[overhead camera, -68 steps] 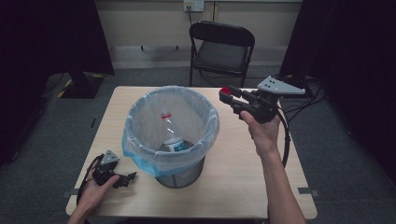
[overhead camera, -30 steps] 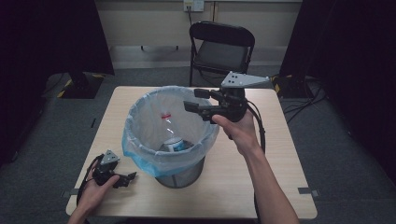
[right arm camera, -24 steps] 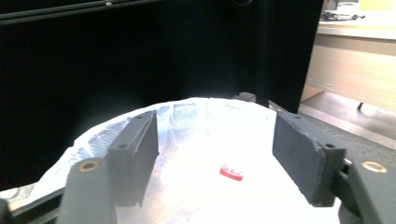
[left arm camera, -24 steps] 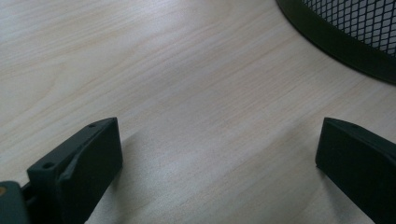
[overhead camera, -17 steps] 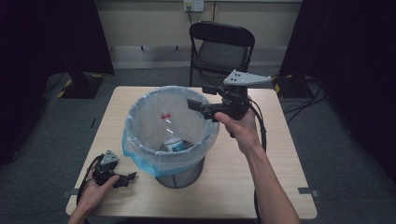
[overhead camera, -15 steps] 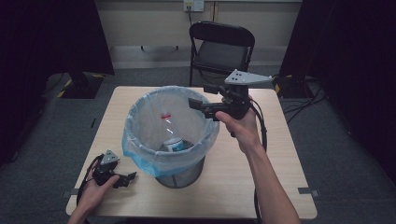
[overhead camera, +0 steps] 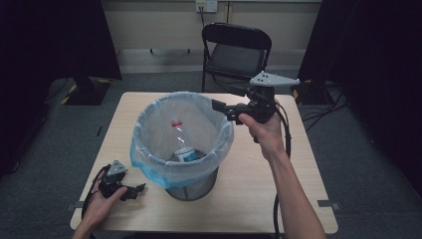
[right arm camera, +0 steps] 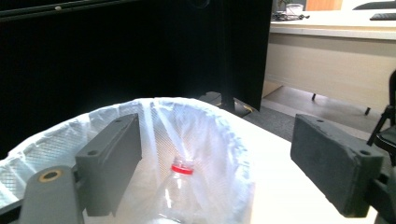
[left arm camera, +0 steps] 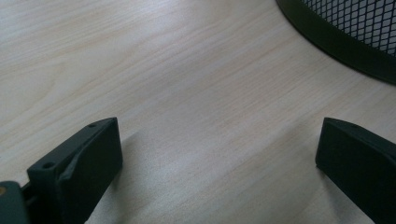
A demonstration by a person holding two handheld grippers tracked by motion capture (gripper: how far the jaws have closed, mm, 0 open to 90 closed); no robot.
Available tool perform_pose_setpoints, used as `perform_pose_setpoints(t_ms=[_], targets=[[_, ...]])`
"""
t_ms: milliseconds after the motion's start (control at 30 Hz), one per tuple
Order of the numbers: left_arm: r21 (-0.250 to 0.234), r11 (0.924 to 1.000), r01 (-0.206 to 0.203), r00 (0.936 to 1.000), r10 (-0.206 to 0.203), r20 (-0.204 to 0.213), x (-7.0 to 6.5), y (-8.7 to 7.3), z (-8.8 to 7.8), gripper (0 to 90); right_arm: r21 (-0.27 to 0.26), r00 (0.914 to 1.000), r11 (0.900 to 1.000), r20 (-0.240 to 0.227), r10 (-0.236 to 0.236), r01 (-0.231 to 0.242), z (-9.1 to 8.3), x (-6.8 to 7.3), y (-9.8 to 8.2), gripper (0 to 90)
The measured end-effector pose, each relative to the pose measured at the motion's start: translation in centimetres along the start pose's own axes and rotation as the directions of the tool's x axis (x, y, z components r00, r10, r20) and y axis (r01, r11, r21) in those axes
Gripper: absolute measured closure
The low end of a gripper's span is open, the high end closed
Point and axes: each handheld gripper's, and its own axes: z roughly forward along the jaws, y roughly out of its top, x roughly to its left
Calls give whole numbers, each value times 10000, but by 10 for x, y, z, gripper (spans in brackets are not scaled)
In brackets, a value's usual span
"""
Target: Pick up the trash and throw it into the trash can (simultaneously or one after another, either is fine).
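While your right gripper [overhead camera: 225, 105] hangs over the bin [overhead camera: 182, 144] rim, its jaws have just been opening and stand wide, empty; the bottle [right arm camera: 173, 193] leans inside, cap up, just below. Your left gripper [overhead camera: 130, 190] rests wide on the desk [overhead camera: 259, 194], farther off.

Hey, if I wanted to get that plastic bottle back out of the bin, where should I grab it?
Probably the neck just under the red cap, coming straight down: the bottle stands upright, leaning on the liner, cap uppermost.
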Motion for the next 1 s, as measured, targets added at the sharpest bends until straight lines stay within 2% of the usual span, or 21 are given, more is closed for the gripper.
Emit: perform_pose_setpoints(t_ms=[467, 1000], targets=[[12, 10000, -19, 10000, 19, 35, 0, 0, 0, 0, 179, 9942, 9994, 1035, 287, -307, -15, -25, -9, 154], [11, 10000, -9, 10000, 9, 25, 0, 0, 0, 0, 453, 9779, 9972, 2035, 488, -592, -33, -45, -31, 164]])
